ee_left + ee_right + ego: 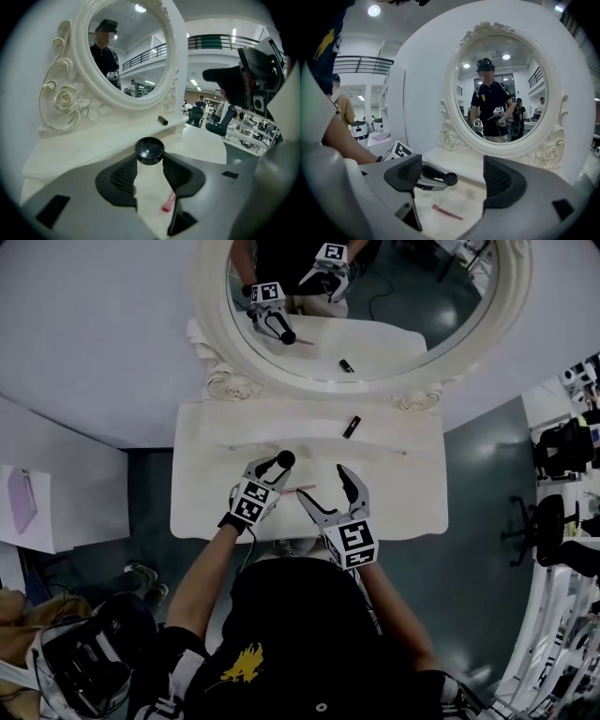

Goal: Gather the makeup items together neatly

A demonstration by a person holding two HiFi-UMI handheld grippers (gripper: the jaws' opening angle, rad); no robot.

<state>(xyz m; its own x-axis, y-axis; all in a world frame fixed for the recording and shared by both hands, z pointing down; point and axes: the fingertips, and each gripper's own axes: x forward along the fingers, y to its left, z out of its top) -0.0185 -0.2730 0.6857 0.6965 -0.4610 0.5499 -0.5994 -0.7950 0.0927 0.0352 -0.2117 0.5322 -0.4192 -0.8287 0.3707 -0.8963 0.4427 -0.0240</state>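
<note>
1. Nearest the head camera, at 6 o'clock, the person's black shirt (300, 615) fills the lower frame, facing the white dressing table (412, 507).
2. The left gripper (277, 465) is positioned over the middle of the tabletop. Its jaws are clamped on a small round glossy black container (150, 150), which is pinched at the jaw tips between both ribbed pads.
3. The right gripper (323, 486) is located at 4 o'clock from the left gripper. Its jaws are spread wide, and nothing is pressed between its pads.
4. A slim pink stick (302, 489) is laid flat on the tabletop between the two grippers, at 5 o'clock from the black container. It is touched by neither gripper; in the right gripper view it is seen on the table below the open gap.
5. A short black tube (352, 427) is laid on the raised rear ledge, at 1 o'clock from the left gripper, well apart from the other two items.
6. An oval mirror in an ornate white frame (214, 352) is mounted behind the ledge at 12 o'clock; both grippers and the tube are reflected in it.
</note>
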